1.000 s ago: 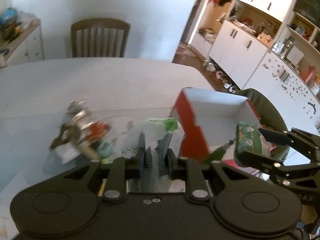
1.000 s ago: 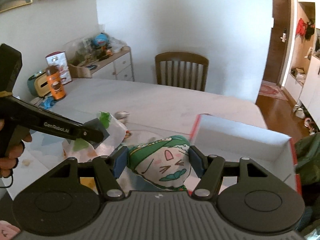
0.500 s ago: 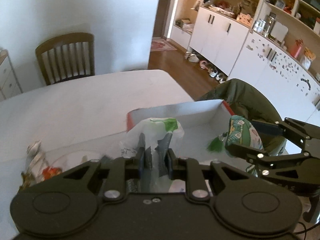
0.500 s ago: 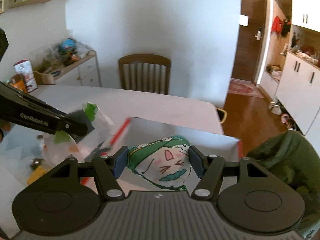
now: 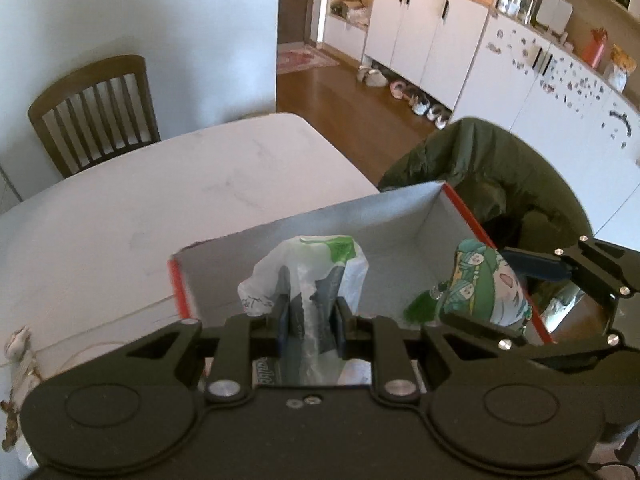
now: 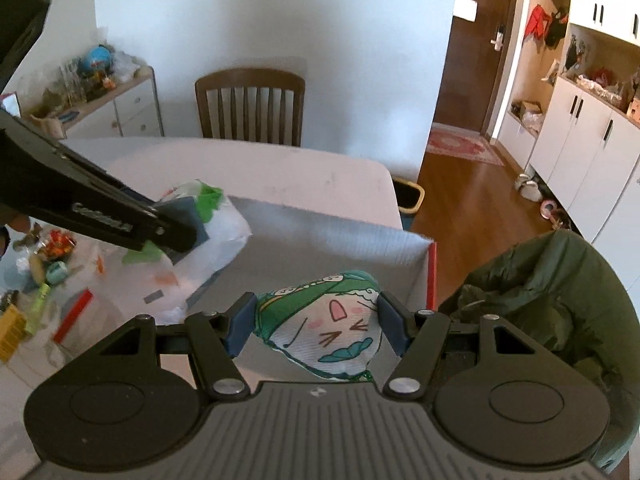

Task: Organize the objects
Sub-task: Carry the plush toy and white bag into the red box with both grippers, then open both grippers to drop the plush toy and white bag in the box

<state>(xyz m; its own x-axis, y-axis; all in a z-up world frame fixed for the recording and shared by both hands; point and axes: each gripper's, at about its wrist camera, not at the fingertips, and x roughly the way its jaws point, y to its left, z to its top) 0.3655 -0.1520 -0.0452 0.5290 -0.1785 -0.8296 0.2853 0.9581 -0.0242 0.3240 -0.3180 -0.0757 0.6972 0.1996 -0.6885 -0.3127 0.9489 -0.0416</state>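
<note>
Both loads hanging over the open box [image 5: 360,216] at frame centre. Left gripper [image 5: 309,314] pinched tight on plastic bag [image 5: 308,264]; right gripper [image 6: 316,330] clamped around cartoon pouch [image 6: 334,328], nearer the right wall.

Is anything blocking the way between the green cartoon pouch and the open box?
Nothing visible does. The right gripper holds the pouch over the box, whose floor below looks bare; the left gripper's plastic bag hangs apart.

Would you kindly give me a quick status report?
Left claw shut on bag. Right claw shut on pouch. Both over box; nothing blocking.
</note>
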